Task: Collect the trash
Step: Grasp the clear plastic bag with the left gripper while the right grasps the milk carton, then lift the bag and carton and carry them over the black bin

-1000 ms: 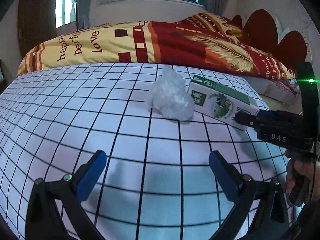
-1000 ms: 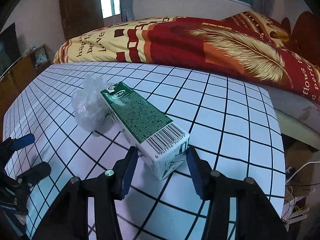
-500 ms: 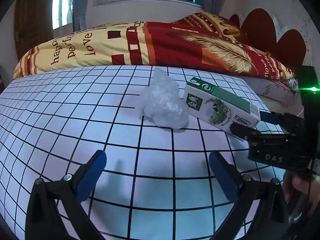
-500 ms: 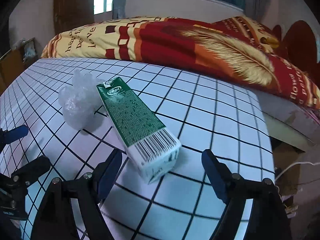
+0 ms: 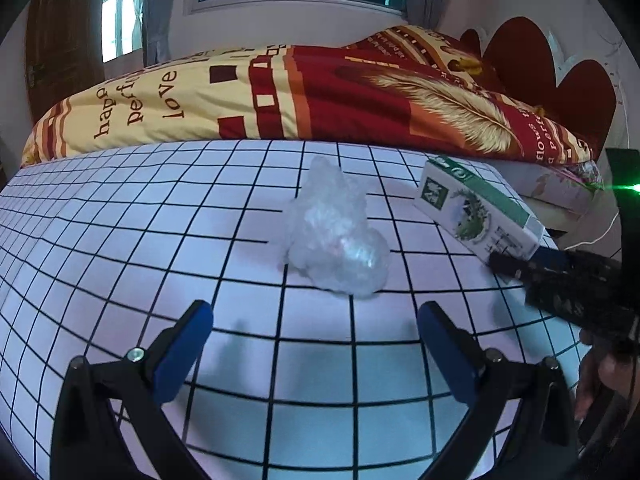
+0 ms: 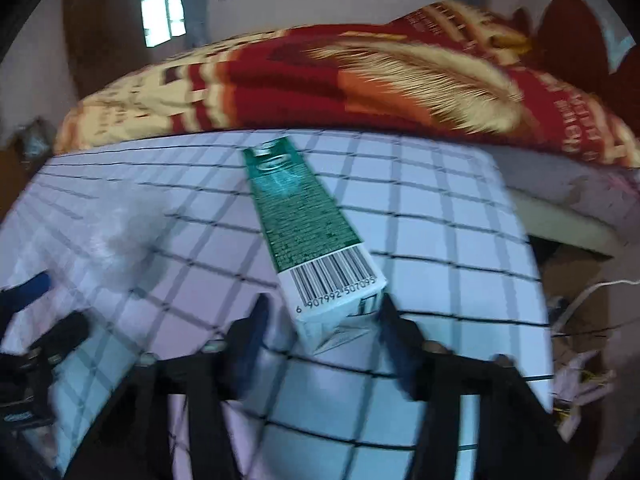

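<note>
A green and white carton [image 5: 476, 216] lies on its side on the grid-patterned table [image 5: 160, 248], right of a crumpled clear plastic wad [image 5: 336, 240]. My left gripper [image 5: 312, 340] is open and empty, a short way in front of the wad. The carton's barcode end [image 6: 332, 276] sits between the fingers of my right gripper [image 6: 322, 320]. The right finger [image 6: 394, 332] is against the carton's corner, while a gap shows at the left finger [image 6: 252, 332]. This view is motion-blurred, with the wad [image 6: 120, 236] a pale smear at the left.
A bed with a red and yellow quilt [image 5: 320, 92] runs along the table's far side. The table's right edge [image 6: 532, 280] drops to a floor with white cables [image 6: 580, 300]. A hand [image 5: 600, 376] holds the right gripper's handle.
The right gripper's fingers spread wide off the carton, then narrowed around its barcode end again, and the view rolled. The left gripper came a little closer to the plastic wad.
</note>
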{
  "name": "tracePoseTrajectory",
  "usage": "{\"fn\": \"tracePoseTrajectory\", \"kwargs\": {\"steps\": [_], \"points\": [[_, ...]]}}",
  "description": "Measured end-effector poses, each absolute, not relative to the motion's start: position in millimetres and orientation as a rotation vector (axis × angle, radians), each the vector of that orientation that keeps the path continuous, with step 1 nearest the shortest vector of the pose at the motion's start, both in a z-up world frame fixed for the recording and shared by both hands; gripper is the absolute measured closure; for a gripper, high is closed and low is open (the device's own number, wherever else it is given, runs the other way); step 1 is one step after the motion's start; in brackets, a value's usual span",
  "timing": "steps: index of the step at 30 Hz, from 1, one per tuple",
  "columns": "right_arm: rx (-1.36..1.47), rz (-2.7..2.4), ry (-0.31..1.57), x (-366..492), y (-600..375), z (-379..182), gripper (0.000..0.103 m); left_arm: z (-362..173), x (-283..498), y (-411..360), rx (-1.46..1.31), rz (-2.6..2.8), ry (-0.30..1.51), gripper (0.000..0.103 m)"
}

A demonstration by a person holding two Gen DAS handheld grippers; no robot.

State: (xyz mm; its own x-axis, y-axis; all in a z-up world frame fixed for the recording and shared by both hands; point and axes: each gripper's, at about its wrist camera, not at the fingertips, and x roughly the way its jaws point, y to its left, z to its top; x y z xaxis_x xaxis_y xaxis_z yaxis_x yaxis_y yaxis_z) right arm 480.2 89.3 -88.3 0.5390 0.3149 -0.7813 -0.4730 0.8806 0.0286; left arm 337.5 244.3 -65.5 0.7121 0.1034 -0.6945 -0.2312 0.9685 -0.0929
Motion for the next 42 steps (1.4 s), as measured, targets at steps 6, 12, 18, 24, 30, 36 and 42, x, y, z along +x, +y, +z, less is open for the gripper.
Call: {"fn": "tracePoseTrajectory", "kwargs": {"steps": [6,12,18,24,30,36,42], "points": [[-0.228,0.483,0.837,485.9,89.9,-88.2,0.022,-66.7,342.2,242.7,-0.182,0.182,0.758,0.001],[-0.249,0.48,0.811,489.3,95.6,-85.9,0.059,-63.9,363.7,245.3,-0.16,0.183,0.755,0.004],[-0.222,0.439,0.826,495.2,93.4,-85.2,0.059,-73.6,390.8,251.0,-0.184,0.187,0.822,0.016],[-0.203,0.444,0.857,493.1,93.6,-87.4,0.059,-82.2,397.8,253.1,-0.206,0.17,0.87,0.049],[-0.183,0.457,0.845,474.2,86.1,-76.4,0.061,-75.5,382.5,250.1,-0.197,0.124,0.833,0.059],[-0.172,0.442,0.818,445.0,63.9,-56.8,0.061,-61.0,352.0,233.4,-0.158,0.092,0.802,0.059],[-0.169,0.425,0.774,390.6,39.3,-34.7,0.061,-39.3,303.2,207.3,-0.104,0.047,0.762,0.059]]}}
